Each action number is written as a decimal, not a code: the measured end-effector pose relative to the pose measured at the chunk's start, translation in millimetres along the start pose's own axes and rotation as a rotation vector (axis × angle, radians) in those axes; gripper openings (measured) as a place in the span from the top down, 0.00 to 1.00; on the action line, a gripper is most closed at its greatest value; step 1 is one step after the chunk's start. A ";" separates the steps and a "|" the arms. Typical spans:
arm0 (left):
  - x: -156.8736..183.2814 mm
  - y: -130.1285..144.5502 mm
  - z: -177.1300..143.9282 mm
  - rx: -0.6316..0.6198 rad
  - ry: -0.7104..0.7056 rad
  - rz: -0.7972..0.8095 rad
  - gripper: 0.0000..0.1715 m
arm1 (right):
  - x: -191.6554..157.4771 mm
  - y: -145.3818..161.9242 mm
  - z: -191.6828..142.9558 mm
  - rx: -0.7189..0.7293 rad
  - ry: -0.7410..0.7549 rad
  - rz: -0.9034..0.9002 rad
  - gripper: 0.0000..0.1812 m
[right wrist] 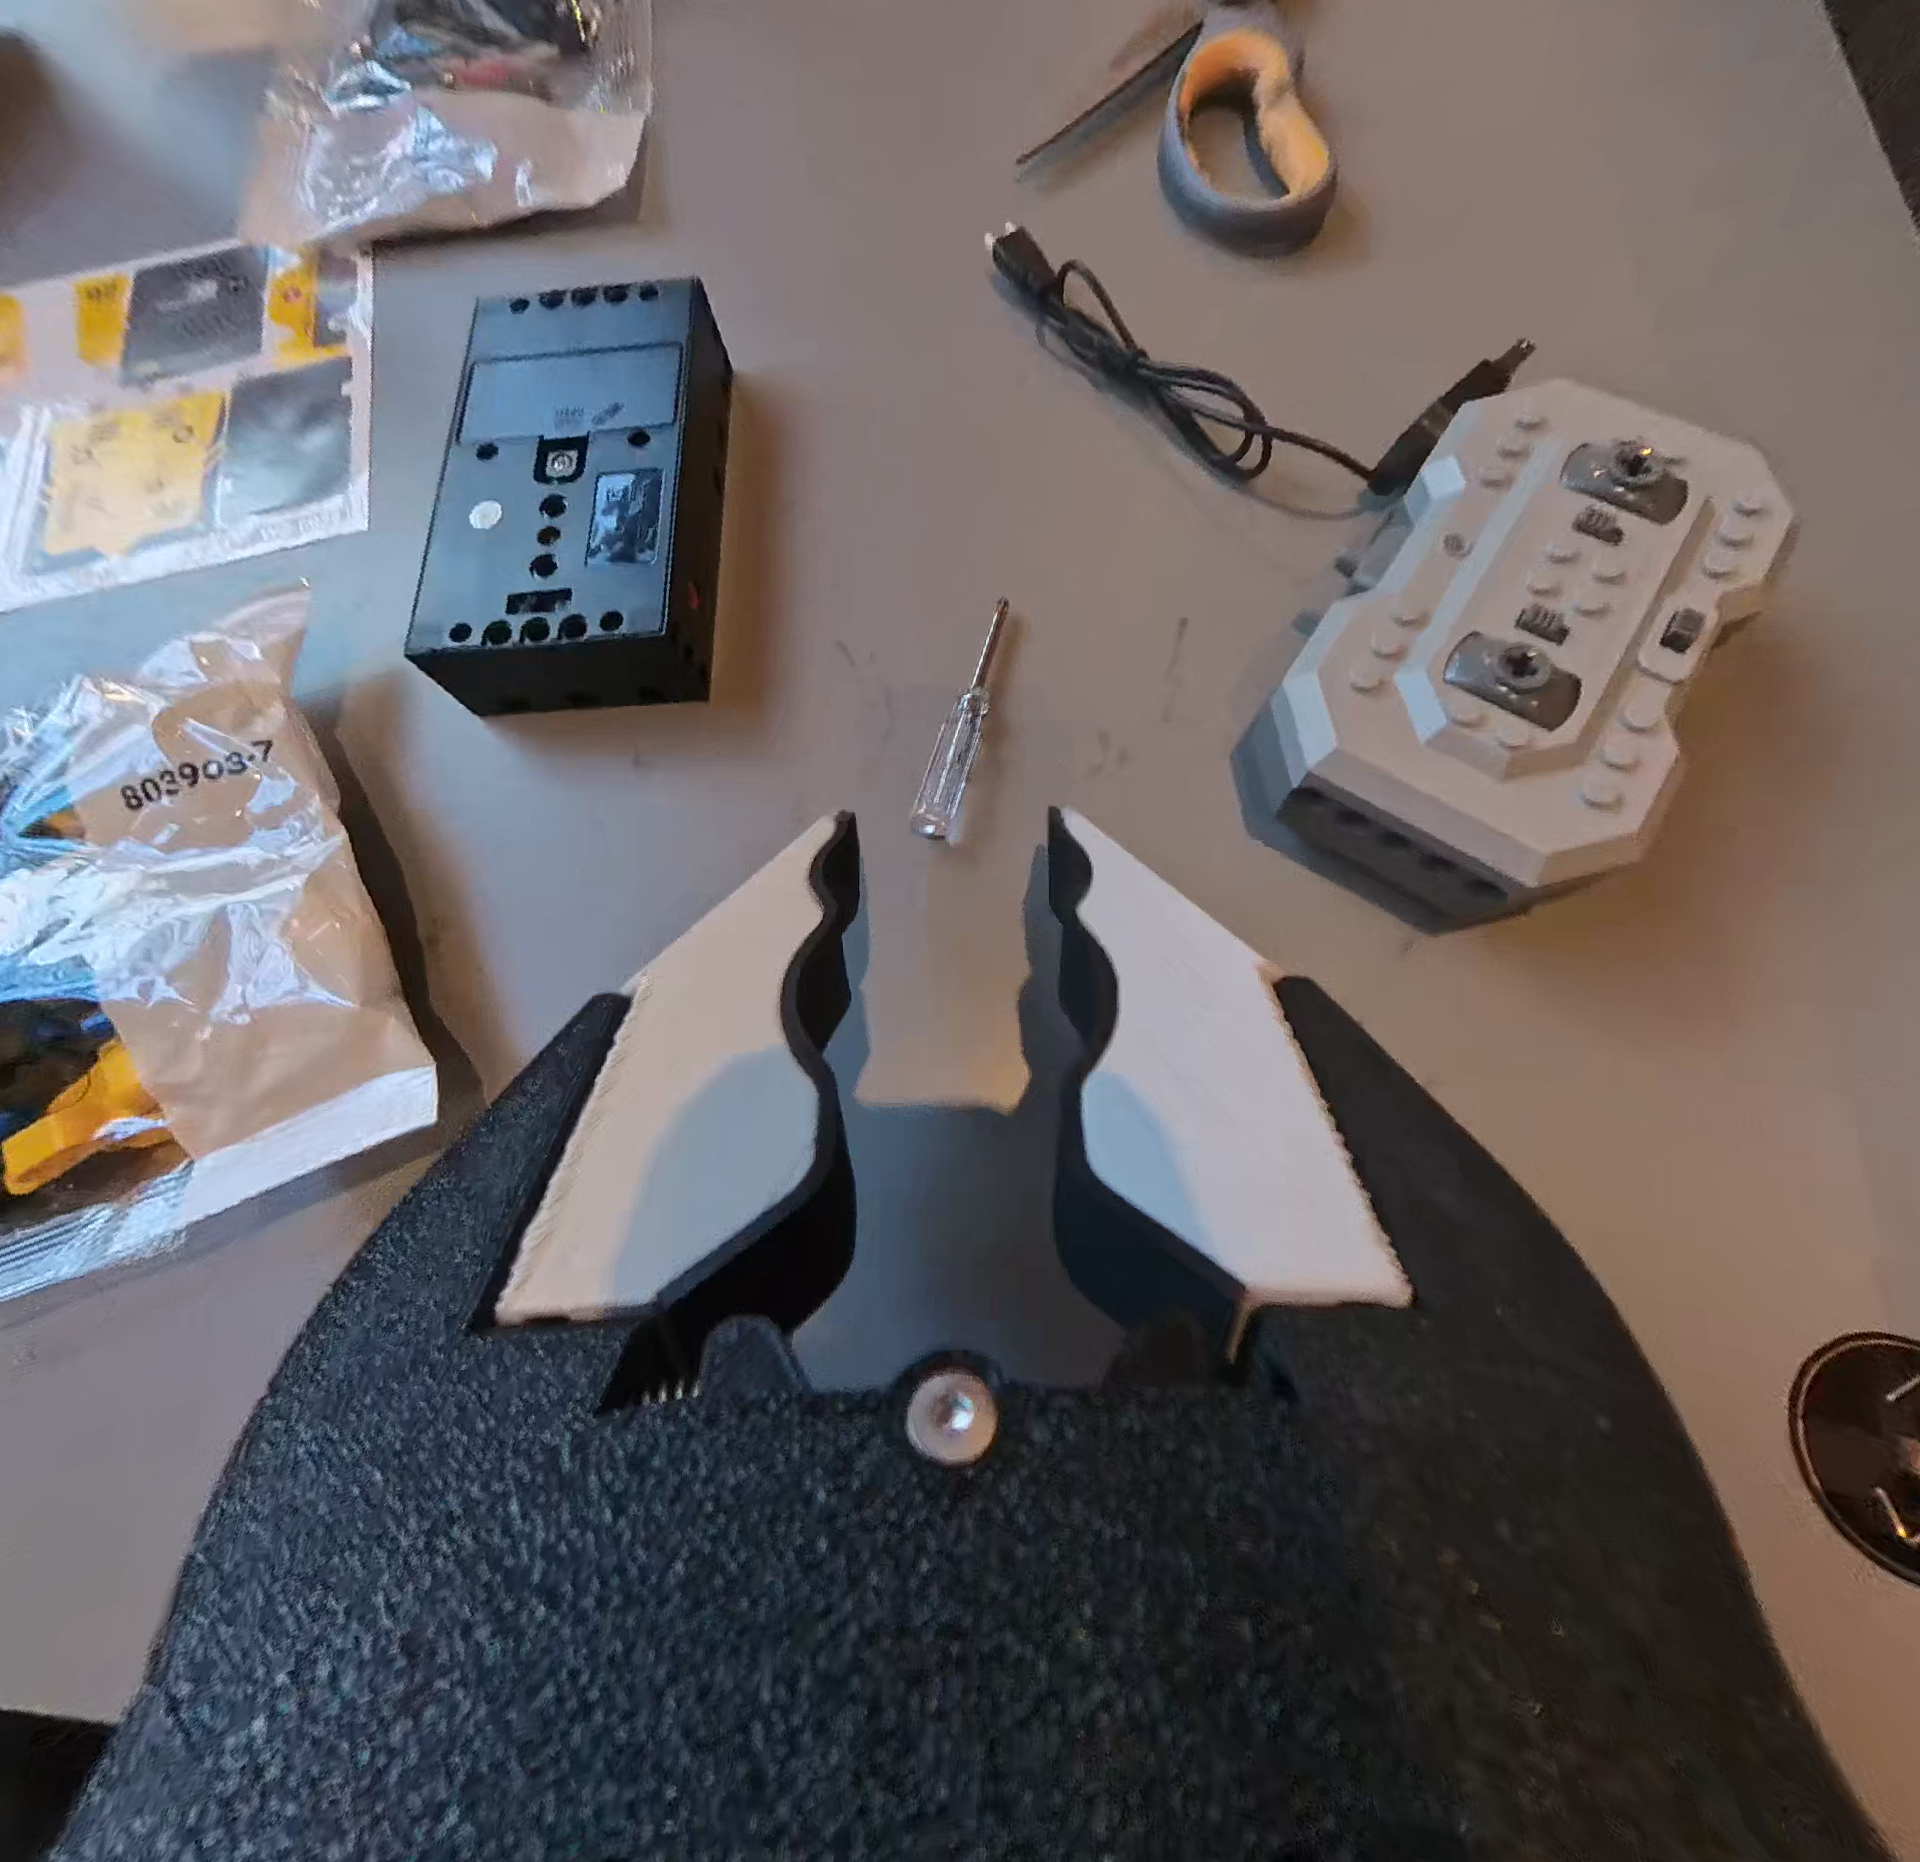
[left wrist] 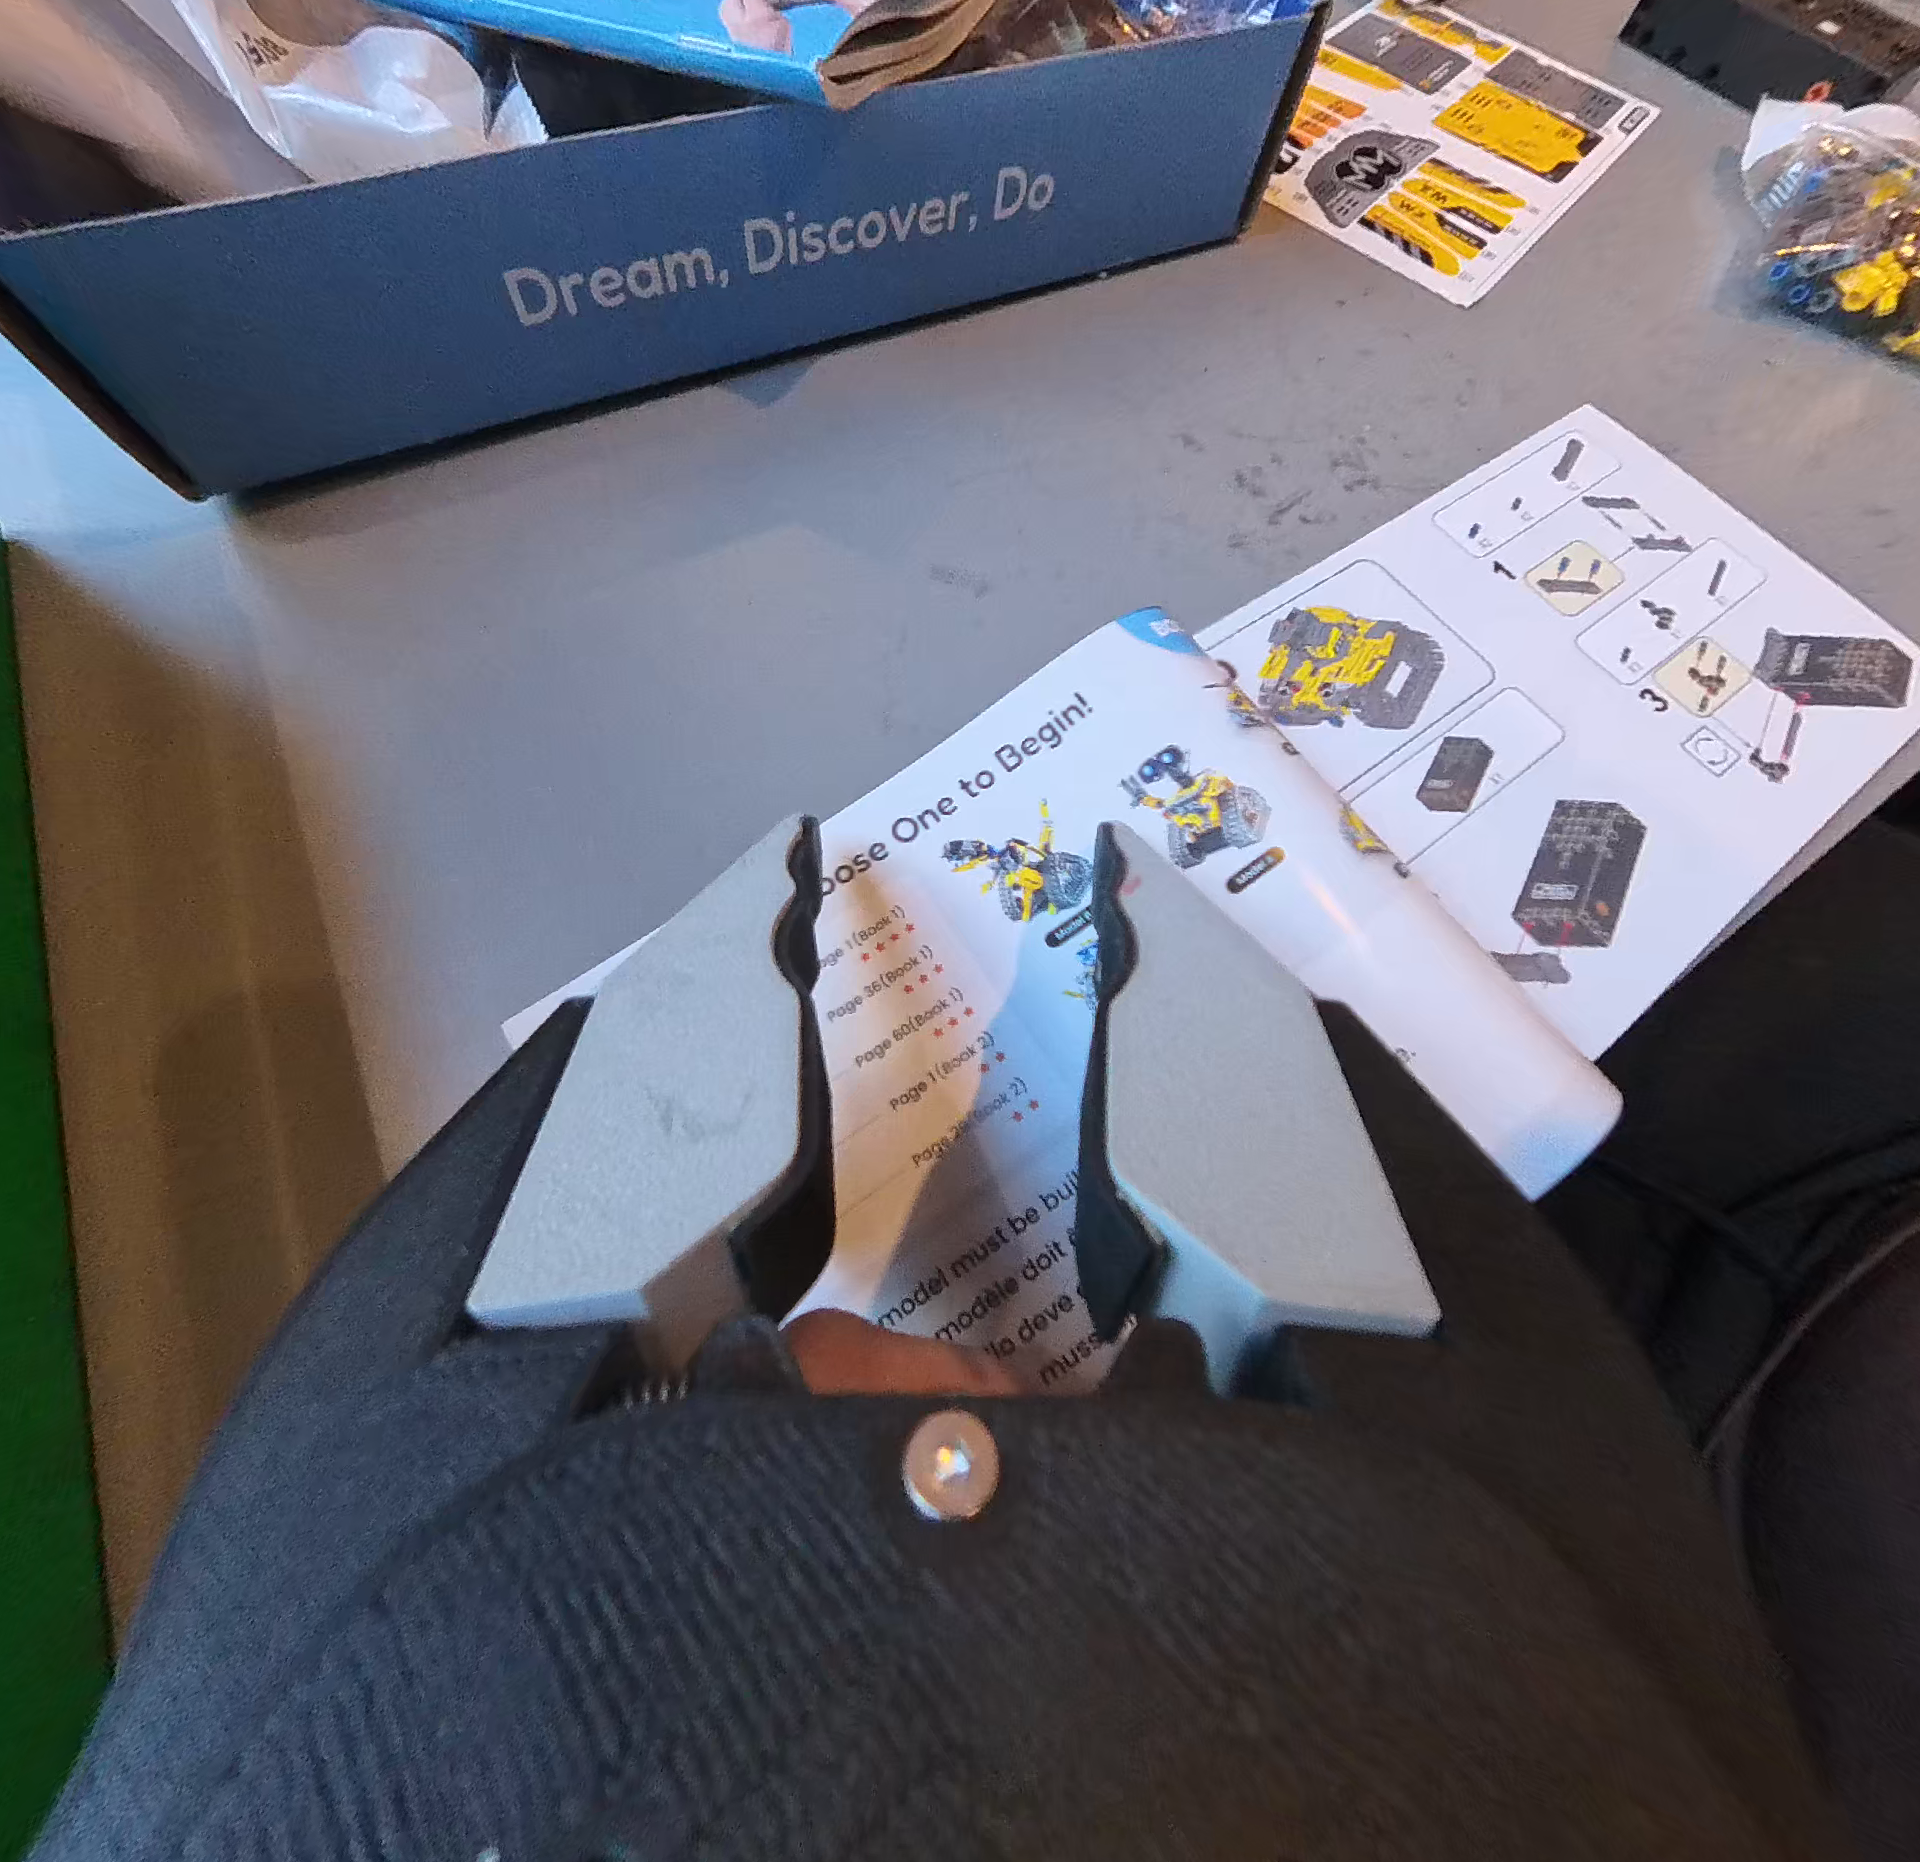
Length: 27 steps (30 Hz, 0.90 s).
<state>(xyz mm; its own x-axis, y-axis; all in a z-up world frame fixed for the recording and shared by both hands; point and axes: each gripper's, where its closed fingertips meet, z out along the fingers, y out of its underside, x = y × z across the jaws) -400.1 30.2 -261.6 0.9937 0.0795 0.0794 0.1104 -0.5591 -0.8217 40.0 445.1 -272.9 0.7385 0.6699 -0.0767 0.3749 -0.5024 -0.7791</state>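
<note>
1. Jaws of my left gripper stand parted above an instruction booklet, gripping nothing; its loose top page could crumple if they close low.
2. My right gripper, also gaping and empty, points at a small screwdriver just ahead; a nudge could roll it away.

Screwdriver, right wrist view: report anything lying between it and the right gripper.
Nothing visible. The screwdriver lies on bare table just ahead of the open right gripper, handle end nearest the fingertips.
</note>
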 end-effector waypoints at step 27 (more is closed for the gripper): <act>0.7 4.1 5.1 -0.013 0.015 -0.016 0.71 | 32.6 -38.8 53.3 -0.133 0.314 -0.247 0.87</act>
<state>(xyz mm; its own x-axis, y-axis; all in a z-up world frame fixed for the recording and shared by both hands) -399.0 32.2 -267.8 0.9920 0.0765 0.1008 0.1265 -0.5684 -0.8130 19.7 515.5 -278.3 0.7444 0.5904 0.3119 0.6163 -0.4277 -0.6613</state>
